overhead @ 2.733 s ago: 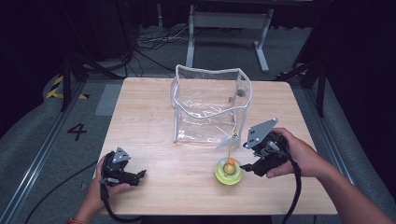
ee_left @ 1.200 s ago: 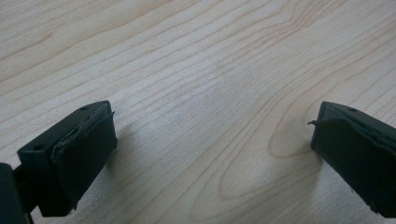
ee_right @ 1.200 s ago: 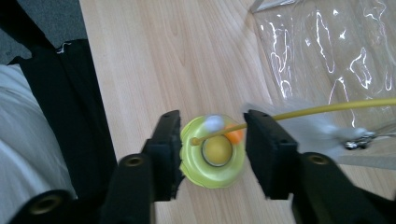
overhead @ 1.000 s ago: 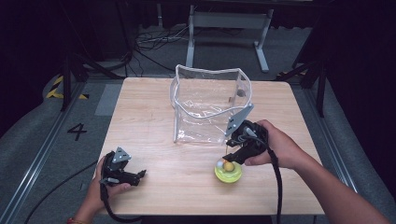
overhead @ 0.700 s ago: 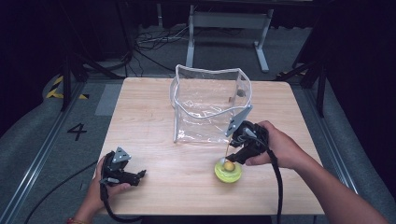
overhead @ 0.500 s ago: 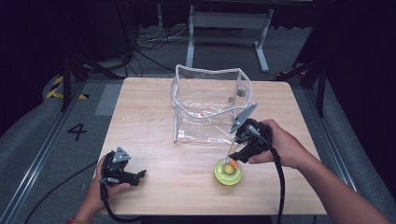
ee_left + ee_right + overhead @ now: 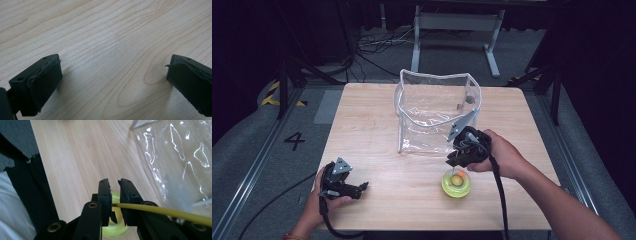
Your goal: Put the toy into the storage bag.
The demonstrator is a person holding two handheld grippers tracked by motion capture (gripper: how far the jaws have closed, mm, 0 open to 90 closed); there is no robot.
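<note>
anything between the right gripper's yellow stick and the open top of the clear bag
Nothing visible. The right gripper holds the yellow stick above the green bowl, just in front of the clear bag.

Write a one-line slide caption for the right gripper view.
Right gripper shut on a thin yellow stick above a yellow-green bowl, clear plastic bag alongside.

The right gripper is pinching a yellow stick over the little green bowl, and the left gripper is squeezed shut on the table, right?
Not quite. The left gripper is open: the left gripper view shows its fingers far apart with only bare table between them. The rest is right: the right gripper pinches the yellow stick above the green bowl.
</note>
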